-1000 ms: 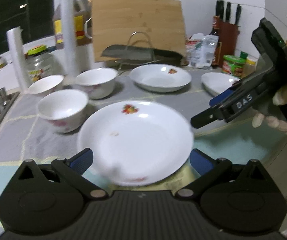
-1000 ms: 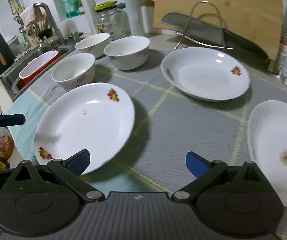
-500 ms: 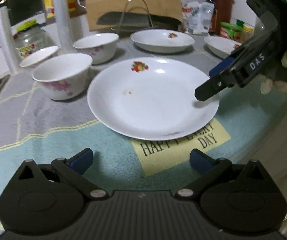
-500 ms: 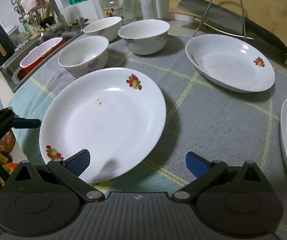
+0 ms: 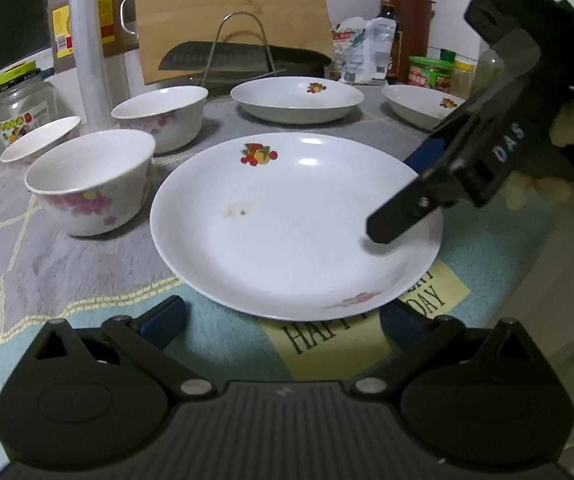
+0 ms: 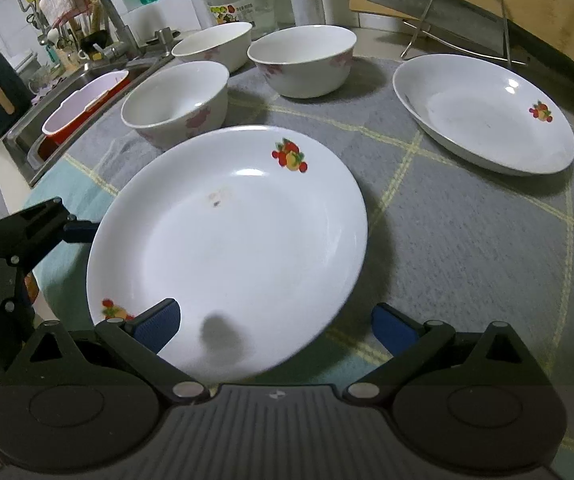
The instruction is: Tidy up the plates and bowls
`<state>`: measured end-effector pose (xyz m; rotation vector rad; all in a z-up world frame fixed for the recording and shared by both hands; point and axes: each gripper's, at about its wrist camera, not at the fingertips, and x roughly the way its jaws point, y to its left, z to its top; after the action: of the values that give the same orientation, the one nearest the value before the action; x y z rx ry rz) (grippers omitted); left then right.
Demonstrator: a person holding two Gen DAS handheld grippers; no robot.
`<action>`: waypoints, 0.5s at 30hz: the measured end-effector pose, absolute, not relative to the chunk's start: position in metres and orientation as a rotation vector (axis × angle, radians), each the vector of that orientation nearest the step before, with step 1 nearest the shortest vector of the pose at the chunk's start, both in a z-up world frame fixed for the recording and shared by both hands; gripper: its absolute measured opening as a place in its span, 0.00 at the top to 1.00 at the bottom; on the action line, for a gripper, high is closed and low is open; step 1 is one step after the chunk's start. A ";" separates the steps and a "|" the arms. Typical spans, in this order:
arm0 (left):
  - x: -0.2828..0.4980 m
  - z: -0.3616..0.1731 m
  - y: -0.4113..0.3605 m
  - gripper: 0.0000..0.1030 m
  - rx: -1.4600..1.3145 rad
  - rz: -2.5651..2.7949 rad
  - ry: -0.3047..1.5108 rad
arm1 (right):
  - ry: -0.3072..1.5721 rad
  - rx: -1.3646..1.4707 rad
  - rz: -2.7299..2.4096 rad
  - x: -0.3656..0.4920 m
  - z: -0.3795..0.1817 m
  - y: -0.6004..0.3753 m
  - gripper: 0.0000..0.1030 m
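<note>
A white plate with a fruit print (image 5: 295, 216) (image 6: 227, 248) lies on the mat at the near edge of the counter. My left gripper (image 5: 281, 320) is open, its fingertips just short of the plate's near rim. My right gripper (image 6: 275, 326) (image 5: 427, 200) is open over the plate's right rim, one finger above the plate and the other outside it. Three white bowls with pink flowers (image 5: 91, 184) (image 5: 163, 118) (image 5: 39, 140) stand left of the plate. Two more plates (image 5: 299, 98) (image 5: 423, 106) lie behind it.
A wire rack with a cleaver (image 5: 243, 60) and a wooden board (image 5: 227, 12) stand at the back. A glass jar (image 5: 19, 108), bottles and a knife block (image 5: 415, 20) line the wall. A sink (image 6: 83, 96) lies beyond the bowls. The counter edge runs close below both grippers.
My right gripper has moved in from the side until it reaches over the plate's rim. My left gripper drew back from the plate and dropped lower. Both stay open.
</note>
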<state>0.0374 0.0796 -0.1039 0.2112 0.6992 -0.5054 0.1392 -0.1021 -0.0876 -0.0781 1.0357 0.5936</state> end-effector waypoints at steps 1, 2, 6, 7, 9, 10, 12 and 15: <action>0.037 -0.104 0.080 0.00 0.211 -0.511 0.694 | 1.037 -0.073 0.596 0.142 -0.088 -0.101 0.00; 0.038 -0.104 0.081 0.00 0.211 -0.515 0.691 | 1.037 -0.070 0.596 0.144 -0.088 -0.100 0.00; 0.040 -0.104 0.082 0.00 0.214 -0.531 0.684 | 1.038 -0.069 0.608 0.155 -0.088 -0.095 0.00; 0.040 -0.104 0.083 0.00 0.214 -0.533 0.682 | 1.038 -0.067 0.611 0.158 -0.088 -0.094 0.00; 0.040 -0.105 0.083 0.00 0.213 -0.537 0.676 | 1.039 -0.055 0.620 0.165 -0.089 -0.092 0.00; 0.040 -0.105 0.083 0.00 0.212 -0.538 0.673 | 1.041 -0.045 0.624 0.169 -0.089 -0.092 0.00; 0.040 -0.106 0.084 0.00 0.210 -0.539 0.668 | 1.042 -0.017 0.627 0.175 -0.089 -0.092 0.00; 0.039 -0.106 0.084 0.00 0.211 -0.546 0.664 | 1.055 0.014 0.627 0.182 -0.089 -0.092 0.00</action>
<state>0.0395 0.0843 -0.1059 0.2108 0.6640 -0.5463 0.1824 -0.0921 -0.0886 0.0143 1.0548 0.6271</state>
